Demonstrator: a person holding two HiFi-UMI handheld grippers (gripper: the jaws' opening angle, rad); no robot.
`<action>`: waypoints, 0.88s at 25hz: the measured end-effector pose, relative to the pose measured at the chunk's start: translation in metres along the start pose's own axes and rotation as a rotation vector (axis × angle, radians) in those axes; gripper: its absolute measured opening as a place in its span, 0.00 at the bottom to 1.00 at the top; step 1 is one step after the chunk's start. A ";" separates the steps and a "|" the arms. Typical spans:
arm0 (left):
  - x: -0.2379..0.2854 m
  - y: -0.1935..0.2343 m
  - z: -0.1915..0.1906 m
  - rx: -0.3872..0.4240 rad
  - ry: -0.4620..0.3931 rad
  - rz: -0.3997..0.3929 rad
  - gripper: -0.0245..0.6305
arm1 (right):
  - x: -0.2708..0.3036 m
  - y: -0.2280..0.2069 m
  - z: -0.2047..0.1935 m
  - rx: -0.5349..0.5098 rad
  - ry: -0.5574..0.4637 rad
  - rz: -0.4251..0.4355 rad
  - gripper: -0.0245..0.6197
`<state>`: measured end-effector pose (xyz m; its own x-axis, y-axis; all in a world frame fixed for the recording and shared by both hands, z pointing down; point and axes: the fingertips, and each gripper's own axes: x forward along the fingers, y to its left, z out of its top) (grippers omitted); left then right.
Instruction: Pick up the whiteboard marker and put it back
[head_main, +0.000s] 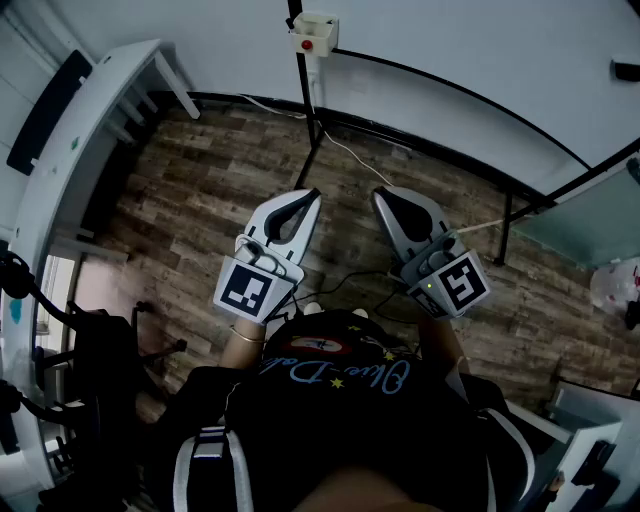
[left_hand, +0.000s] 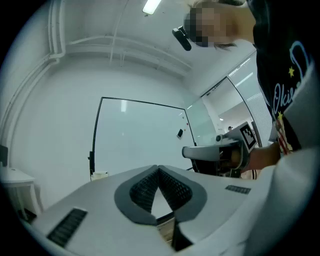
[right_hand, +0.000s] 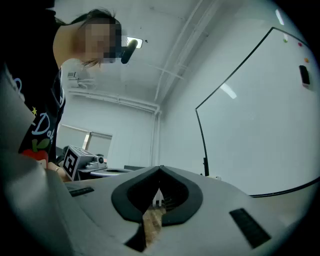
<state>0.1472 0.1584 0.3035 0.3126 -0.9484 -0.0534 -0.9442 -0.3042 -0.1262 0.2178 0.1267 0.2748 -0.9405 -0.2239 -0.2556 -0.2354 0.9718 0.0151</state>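
I see no whiteboard marker in any view. My left gripper and right gripper are held side by side over the wooden floor, both pointing toward the whiteboard. In the left gripper view the left gripper has its jaw tips touching, with nothing between them. The right gripper is likewise shut and empty in its own view. Each gripper shows in the other's view: the right gripper and the left gripper. The whiteboard carries a small dark item.
The whiteboard stands on black legs, with a white box with a red button on its post. A white desk runs along the left. A black chair is at lower left. A cable lies on the floor.
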 end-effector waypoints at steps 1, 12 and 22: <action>0.002 -0.001 0.001 0.001 -0.001 0.000 0.02 | -0.001 -0.001 0.001 0.000 0.000 0.001 0.08; 0.014 -0.016 -0.001 0.016 0.026 0.010 0.02 | -0.026 -0.010 0.003 0.006 -0.029 0.004 0.08; 0.025 -0.035 -0.008 0.026 0.045 -0.003 0.02 | -0.057 -0.028 0.002 0.018 -0.033 -0.042 0.08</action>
<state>0.1869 0.1444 0.3143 0.3102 -0.9506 -0.0088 -0.9400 -0.3053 -0.1522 0.2785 0.1119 0.2867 -0.9211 -0.2626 -0.2873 -0.2700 0.9627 -0.0141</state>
